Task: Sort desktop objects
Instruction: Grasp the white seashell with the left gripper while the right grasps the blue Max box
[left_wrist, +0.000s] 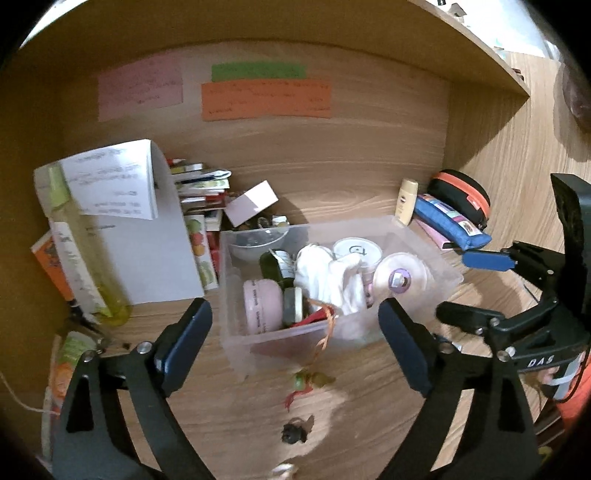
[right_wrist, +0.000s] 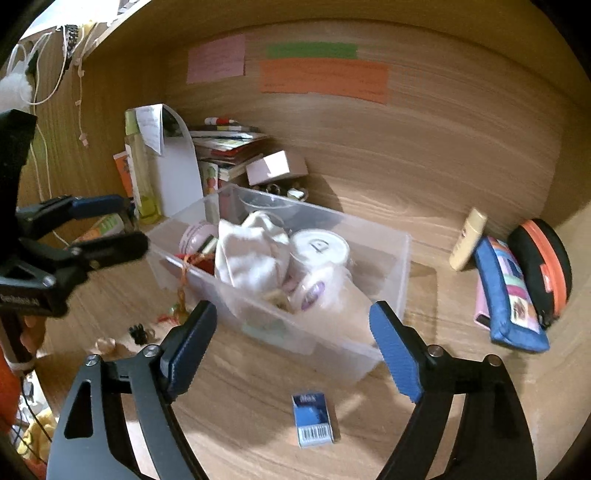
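A clear plastic bin (left_wrist: 236, 295) (right_wrist: 399, 254) stands on the wooden desk, holding a white cloth (left_wrist: 328, 277) (right_wrist: 251, 254), a pink jar (left_wrist: 260, 302), round lidded tubs (left_wrist: 356, 251) (right_wrist: 319, 245) and a dark bottle (left_wrist: 275, 266). A red tasselled charm (left_wrist: 310, 380) hangs over its near wall onto the desk. My left gripper (left_wrist: 295, 347) is open and empty just before the bin. My right gripper (right_wrist: 293, 350) is open and empty, near the bin's right corner. A small blue box (right_wrist: 314, 419) lies on the desk below it.
A blue pencil case (right_wrist: 509, 299), a black-and-orange pouch (right_wrist: 543, 266) and a cream bottle (right_wrist: 467, 240) lie at the right. A yellow-green bottle (left_wrist: 85, 251), white paper stand (left_wrist: 147, 240) and stacked books (left_wrist: 201, 192) stand at the back left. A small black clip (left_wrist: 293, 432) lies near.
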